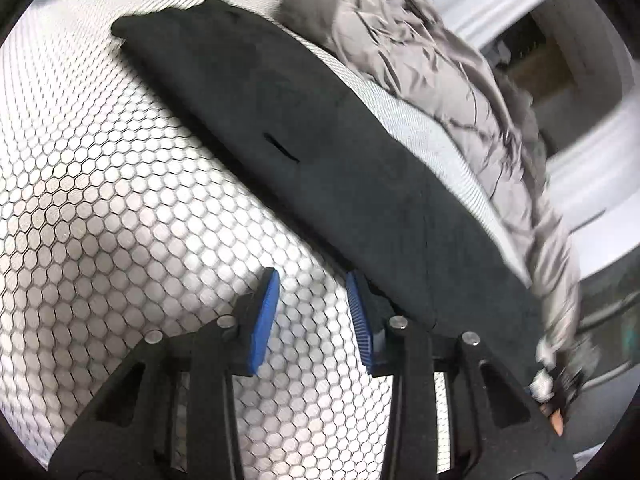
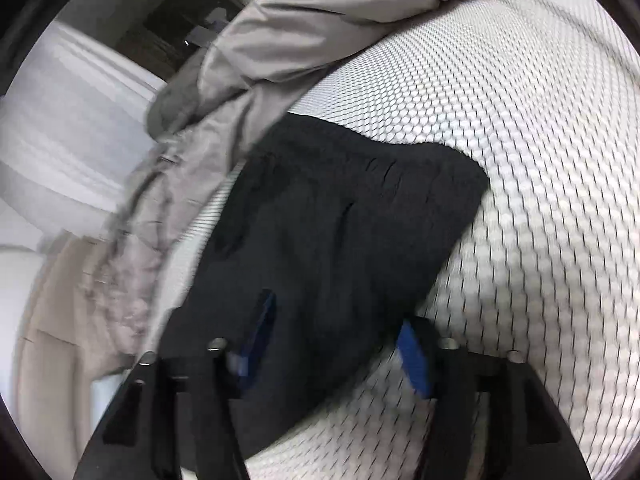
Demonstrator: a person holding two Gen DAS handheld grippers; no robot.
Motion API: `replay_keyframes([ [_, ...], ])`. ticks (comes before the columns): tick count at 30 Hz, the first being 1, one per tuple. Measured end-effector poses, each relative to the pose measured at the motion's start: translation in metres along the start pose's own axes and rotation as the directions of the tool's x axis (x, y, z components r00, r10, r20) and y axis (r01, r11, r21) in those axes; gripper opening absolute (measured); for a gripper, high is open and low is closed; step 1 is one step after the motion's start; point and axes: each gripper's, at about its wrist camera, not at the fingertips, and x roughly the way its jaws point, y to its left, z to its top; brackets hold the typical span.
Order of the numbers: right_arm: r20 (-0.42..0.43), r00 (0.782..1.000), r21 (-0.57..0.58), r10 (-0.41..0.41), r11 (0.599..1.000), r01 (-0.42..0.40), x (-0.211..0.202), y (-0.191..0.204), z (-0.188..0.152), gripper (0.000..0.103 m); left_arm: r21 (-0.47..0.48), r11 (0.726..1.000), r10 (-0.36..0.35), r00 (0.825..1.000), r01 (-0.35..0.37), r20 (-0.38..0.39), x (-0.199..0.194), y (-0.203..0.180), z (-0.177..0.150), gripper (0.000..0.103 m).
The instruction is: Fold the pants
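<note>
Jaws on the left gripper sit parted with nothing between them, just honeycomb-print bed cover showing through the gap; the right-hand pad is right at the edge of the black pants. Right gripper is spread wide too, straddling the near end of the pants, pads not pressing on the cloth as far as I can see. The pants lie folded in a long flat strip on the cover. Beyond them there's a crumpled grey jacket-ish garment, then white furniture. Left view catches the full strip and a gloved hand at the far end; right view is blurry and shows beige floor.
</note>
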Motion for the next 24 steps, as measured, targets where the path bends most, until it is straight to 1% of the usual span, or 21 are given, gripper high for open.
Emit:
replay_keyframes([
  [2, -0.027, 0.996, 0.057, 0.082, 0.995, -0.080, -0.005, -0.009, -0.013, 0.068, -0.051, 0.998, -0.026, 1.000, 0.026, -0.003, 0.001, 0.009, 0.009, 0.032],
  [4, -0.075, 0.989, 0.089, 0.126, 0.989, -0.120, 0.000, -0.012, -0.022, 0.068, -0.099, 0.993, -0.058, 0.998, 0.057, 0.000, 0.003, 0.015, 0.017, 0.034],
  [6, -0.075, 0.991, 0.052, 0.108, 0.993, -0.105, 0.003, -0.004, -0.025, 0.068, -0.118, 0.991, -0.067, 0.998, 0.067, 0.006, 0.006, 0.011, 0.021, 0.035],
  [8, -0.082, 0.992, 0.035, 0.095, 0.995, -0.093, 0.004, -0.001, -0.027, 0.068, -0.119, 0.990, -0.077, 0.997, 0.077, 0.001, 0.009, 0.000, 0.016, 0.035],
  [9, -0.080, 0.992, 0.039, 0.097, 0.995, -0.094, 0.004, 0.000, -0.027, 0.068, -0.116, 0.989, -0.092, 0.996, 0.090, -0.010, 0.011, -0.008, 0.011, 0.035],
  [10, -0.079, 0.992, 0.046, 0.100, 0.994, -0.097, 0.004, 0.000, -0.027, 0.068, -0.109, 0.987, -0.119, 0.993, 0.118, -0.006, 0.013, -0.020, 0.005, 0.035],
  [11, -0.080, 0.992, 0.051, 0.102, 0.994, -0.098, 0.005, 0.001, -0.027, 0.068, -0.090, 0.986, -0.137, 0.990, 0.138, 0.015, 0.008, -0.022, 0.005, 0.040],
  [12, -0.082, 0.992, 0.051, 0.101, 0.994, -0.097, 0.005, 0.000, -0.028, 0.068, -0.052, 0.991, -0.124, 0.991, 0.126, 0.047, 0.006, -0.030, 0.004, 0.044],
  [13, -0.084, 0.992, 0.044, 0.097, 0.995, -0.093, 0.005, -0.001, -0.028, 0.068, -0.023, 0.994, -0.102, 0.992, 0.104, 0.073, 0.006, -0.036, 0.005, 0.052],
  [14, -0.088, 0.992, 0.031, 0.088, 0.996, -0.085, 0.007, 0.000, -0.027, 0.068, -0.009, 0.997, -0.077, 0.993, 0.078, 0.093, 0.006, -0.036, 0.006, 0.054],
  [16, -0.092, 0.993, 0.004, 0.074, 0.997, -0.074, 0.010, 0.005, -0.029, 0.068, -0.033, 0.997, -0.068, 0.995, 0.070, 0.067, 0.017, -0.033, 0.012, 0.054],
  [17, -0.095, 0.993, -0.013, 0.067, 0.998, -0.068, 0.011, 0.009, -0.030, 0.068, -0.066, 0.995, -0.067, 0.997, 0.068, 0.029, 0.031, -0.029, 0.020, 0.054],
  [19, -0.093, 0.995, -0.040, 0.039, 0.998, -0.043, 0.013, 0.012, -0.033, 0.068, -0.102, 0.994, -0.044, 0.999, 0.042, -0.015, 0.056, -0.030, 0.029, 0.054],
  [20, -0.088, 0.996, -0.048, 0.030, 0.998, -0.034, 0.013, 0.015, -0.035, 0.068, -0.110, 0.993, -0.040, 0.999, 0.038, -0.017, 0.064, -0.031, 0.035, 0.054],
  [22, -0.086, 0.996, -0.051, 0.031, 0.998, -0.035, 0.014, 0.018, -0.038, 0.068, -0.115, 0.993, -0.035, 0.999, 0.036, 0.011, 0.068, -0.034, 0.043, 0.054],
  [24, -0.089, 0.995, -0.050, 0.043, 0.998, -0.048, 0.016, 0.018, -0.040, 0.068, -0.141, 0.988, -0.053, 0.998, 0.058, 0.040, 0.073, -0.031, 0.047, 0.054],
])
